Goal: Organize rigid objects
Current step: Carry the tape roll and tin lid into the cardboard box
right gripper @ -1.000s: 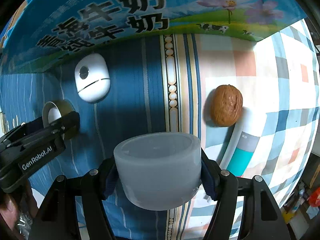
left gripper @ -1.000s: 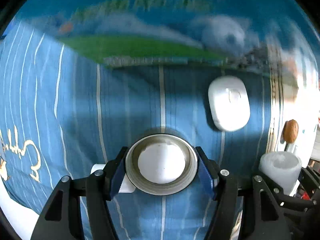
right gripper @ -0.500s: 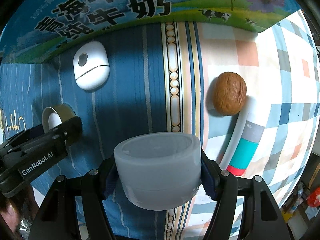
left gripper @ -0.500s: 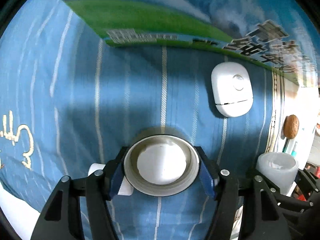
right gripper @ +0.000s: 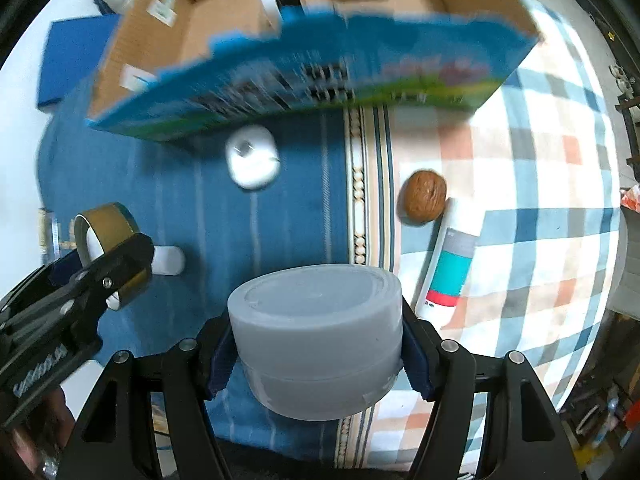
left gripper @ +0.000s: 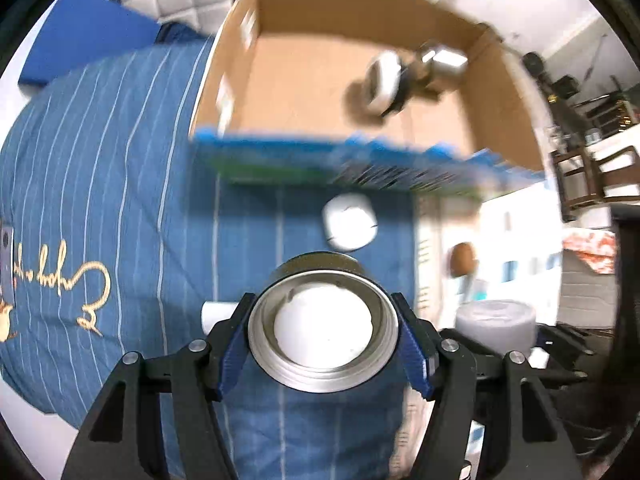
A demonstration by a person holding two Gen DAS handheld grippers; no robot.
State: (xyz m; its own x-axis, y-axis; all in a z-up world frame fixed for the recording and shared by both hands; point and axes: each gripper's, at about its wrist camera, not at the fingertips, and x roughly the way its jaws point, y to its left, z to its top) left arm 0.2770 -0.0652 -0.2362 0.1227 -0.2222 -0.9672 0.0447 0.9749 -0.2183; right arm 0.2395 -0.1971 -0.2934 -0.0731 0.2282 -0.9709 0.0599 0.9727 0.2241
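Both tongs are clenched on loads. Left tongs (left gripper: 324, 344) grip my metal ring (left gripper: 323, 340) by its outer wall, blue pads pressed on either side; its open mouth faces straight up at the camera, its axis running along the fingers, with a white disc showing inside. Right tongs (right gripper: 316, 354) clamp my grey round tub (right gripper: 318, 340) the same way, flat face up toward the camera, sitting squarely between the pads.

Taking the cardboard box (right gripper: 224, 12) as my landmark: both loads hang on its near side, above the blue striped cloth (left gripper: 100, 184). A white oval case (right gripper: 252, 157) lies on the cloth just in front of the box's printed blue wall. A walnut (right gripper: 425, 197) lies farther from the box, to the right, touching a white and teal tube (right gripper: 450, 264). A small white cylinder (right gripper: 168, 260) lies near my left tongs. Inside the box, blurred, sit a white thing (left gripper: 384, 80) and a metallic thing (left gripper: 444, 62).
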